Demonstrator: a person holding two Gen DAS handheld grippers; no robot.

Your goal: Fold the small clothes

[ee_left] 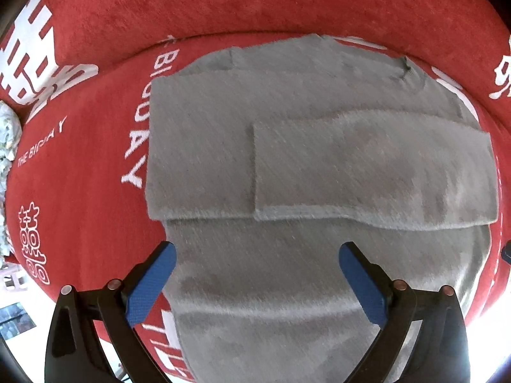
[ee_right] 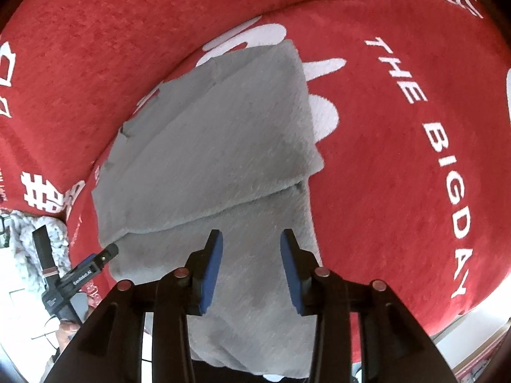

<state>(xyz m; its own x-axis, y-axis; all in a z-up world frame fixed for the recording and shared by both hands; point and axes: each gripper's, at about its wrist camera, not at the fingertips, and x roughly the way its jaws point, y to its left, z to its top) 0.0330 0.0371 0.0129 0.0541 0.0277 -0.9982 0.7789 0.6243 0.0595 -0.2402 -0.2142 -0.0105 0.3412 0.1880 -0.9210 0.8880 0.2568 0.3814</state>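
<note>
- Nearest in the left wrist view: left gripper (ee_left: 257,282), black frame with blue pads, fingers spread wide apart, nothing between them, hanging over the lower part of the cloth.
- Nearest in the right wrist view: right gripper (ee_right: 251,268), same black frame and blue pads, fingers apart with a clear gap, narrower than the left pair, nothing clamped; grey cloth visible through the gap.
- Beneath both: grey soft knit garment (ee_left: 287,159), lying flat on the red cover, partly folded, with one rectangular flap laid across its middle and a hemmed edge running crosswise just beyond the left fingertips.
- Same grey garment (ee_right: 210,159) in the right wrist view: folded layer on top, lower part reaching down past the fingers toward the near edge of the cover.
- Off to the left of the right wrist view: other gripper's black finger tip (ee_right: 107,253) at the garment's near left corner; touching or just above, cannot tell.
- Under the garment: red textured fabric cover with white lettering and white characters (ee_left: 80,166), words "THE BIG DAY" legible (ee_right: 447,172).
- Farther back: raised fold or ridge of the same red cover behind the garment.
- At the far left edge: pale fluffy cloth bundle (ee_left: 8,134), well apart from the grey garment.
</note>
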